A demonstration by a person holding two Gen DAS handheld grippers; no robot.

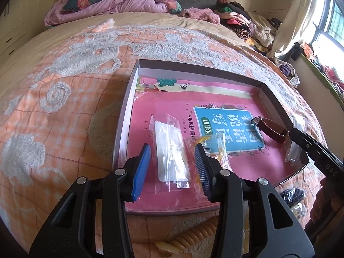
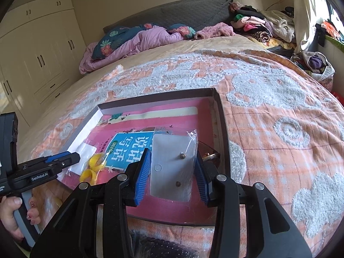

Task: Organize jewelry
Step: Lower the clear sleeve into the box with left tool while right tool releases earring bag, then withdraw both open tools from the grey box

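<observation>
Two grippers were in play over the bed, and both sat low at the near edge of the shallow box (image 1: pixel 125 107). Your right gripper (image 2: pixel 173 172) had its jaws closed onto a clear packet with a pale card (image 2: pixel 172 167) carrying two small studs, held up just above the pink book (image 2: pixel 172 116) lining the box. Your left gripper (image 1: pixel 171 167) hung with its jaws set wide, one blue pad (image 1: pixel 140 169) on each side of a clear bag with a white card (image 1: pixel 171 154) lying flat on the book; whether the pads touched the bag, you couldn't tell. Just beside that bag lay a second clear bag with yellow rings (image 2: pixel 93 167) inside. Further right, a watch with a brown strap (image 1: pixel 268 128) rested on the book's teal title panel, close to the right gripper's tip. Near the left gripper, below the box, a cream ridged hair clip (image 1: pixel 193 234) sat on the orange bedspread (image 1: pixel 53 107). At the far end, you had a pink quilt (image 2: pixel 133 43), floral pillows and a heap of clothes (image 2: pixel 258 25) by the headboard.
</observation>
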